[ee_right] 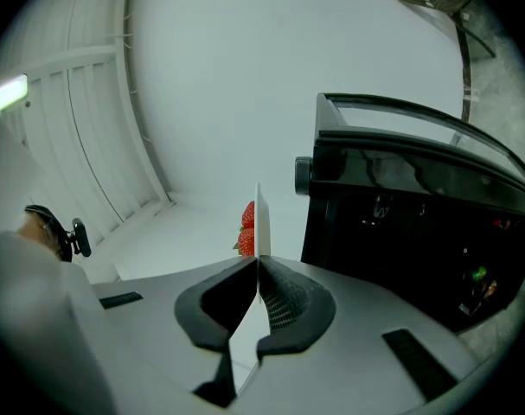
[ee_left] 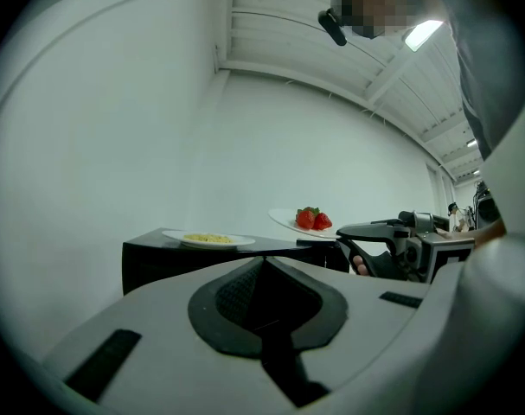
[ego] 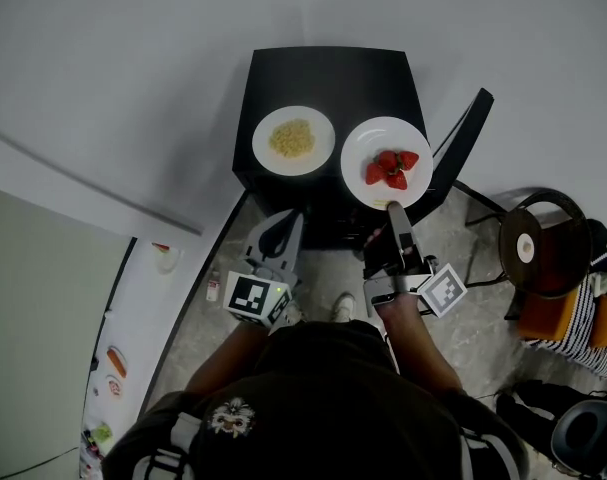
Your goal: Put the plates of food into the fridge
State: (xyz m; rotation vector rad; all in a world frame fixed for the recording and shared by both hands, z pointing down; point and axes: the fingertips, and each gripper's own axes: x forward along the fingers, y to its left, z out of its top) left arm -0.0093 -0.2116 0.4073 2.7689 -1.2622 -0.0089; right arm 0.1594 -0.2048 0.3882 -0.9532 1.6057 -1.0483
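Note:
A white plate of strawberries (ego: 387,163) hangs over the front right corner of the black table (ego: 328,73), raised a little above its top. My right gripper (ego: 395,208) is shut on the plate's near rim. In the right gripper view the plate (ee_right: 262,219) runs edge-on between the jaws, with the strawberries (ee_right: 247,227) to its left. A second white plate with yellow food (ego: 293,140) rests on the table's left half. My left gripper (ego: 273,240) is shut and empty, just before the table's front left corner. In the left gripper view its closed jaws face the yellow-food plate (ee_left: 208,239) and the strawberry plate (ee_left: 310,221).
A white fridge door with stickers (ego: 113,368) stands at the lower left, beside a grey-green panel (ego: 43,318). A black chair back (ego: 463,138) leans by the table's right side. Another chair with a round object (ego: 538,243) and striped cloth (ego: 588,328) sits at the right.

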